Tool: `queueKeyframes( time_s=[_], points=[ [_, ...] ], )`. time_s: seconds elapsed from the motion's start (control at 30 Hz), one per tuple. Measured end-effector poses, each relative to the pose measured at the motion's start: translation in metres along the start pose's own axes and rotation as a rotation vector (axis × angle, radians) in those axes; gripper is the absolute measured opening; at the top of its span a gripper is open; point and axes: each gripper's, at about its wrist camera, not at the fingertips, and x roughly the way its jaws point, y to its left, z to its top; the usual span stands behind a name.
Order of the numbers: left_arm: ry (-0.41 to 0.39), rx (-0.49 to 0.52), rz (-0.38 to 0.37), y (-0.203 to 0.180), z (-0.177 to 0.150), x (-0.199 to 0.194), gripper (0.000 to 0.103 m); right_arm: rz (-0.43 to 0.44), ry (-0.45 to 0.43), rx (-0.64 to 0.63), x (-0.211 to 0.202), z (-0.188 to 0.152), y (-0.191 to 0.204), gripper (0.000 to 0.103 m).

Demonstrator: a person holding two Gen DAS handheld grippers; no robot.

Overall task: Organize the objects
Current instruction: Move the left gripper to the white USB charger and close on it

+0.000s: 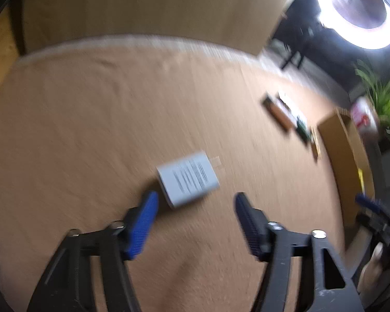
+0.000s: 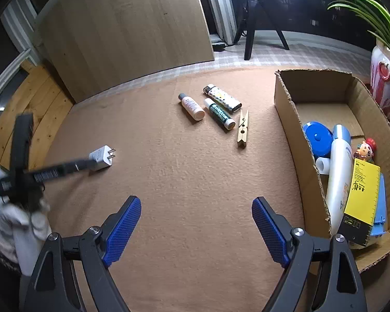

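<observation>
Though blurred – white charger (image 1: 188, 179) beyond left gripper (image 1: 196, 202), jaws apart.

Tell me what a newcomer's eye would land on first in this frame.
Probably the cardboard box at the right of the mat, holding a white bottle, a yellow ruler and a blue lid. Next, the white charger lying alone on the left, with the open left gripper just short of it. Mid-mat sits a cluster: two small bottles, a lighter and a wooden clothespin.
</observation>
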Motion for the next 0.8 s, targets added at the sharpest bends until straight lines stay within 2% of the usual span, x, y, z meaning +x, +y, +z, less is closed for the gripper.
queueKeyframes(
  time_s=[0.07,0.1,0.2,0.33,0.4,0.5,0.6,0.8],
  points=[
    [-0.047,-0.021,0.023,0.007,0.015,-0.006,0.092,0.001,0.003,0.004,0.001,-0.003,0.0,0.085],
    [-0.043,-0.03,0.021,0.011,0.022,-0.004,0.092,0.0,0.005,0.004,0.0,-0.004,0.001,0.085],
    [0.016,-0.055,0.034,0.022,0.039,0.012,0.092,-0.007,0.009,0.0,0.0,-0.007,0.0,0.085],
    [0.051,-0.08,0.06,0.028,0.049,0.031,0.09,-0.025,0.006,0.008,-0.003,-0.011,-0.006,0.085],
    [0.038,-0.062,0.04,0.026,0.049,0.033,0.072,-0.031,0.007,0.018,-0.004,-0.012,-0.01,0.085],
    [0.081,-0.042,0.026,0.022,0.043,0.041,0.059,-0.033,0.007,0.031,-0.004,-0.013,-0.016,0.085],
    [0.084,-0.013,0.004,0.014,0.031,0.039,0.051,-0.03,0.007,0.03,-0.004,-0.012,-0.016,0.085],
    [0.094,-0.023,-0.092,-0.006,-0.012,0.032,0.047,0.002,0.017,0.015,0.002,-0.014,-0.009,0.085]
  ],
)
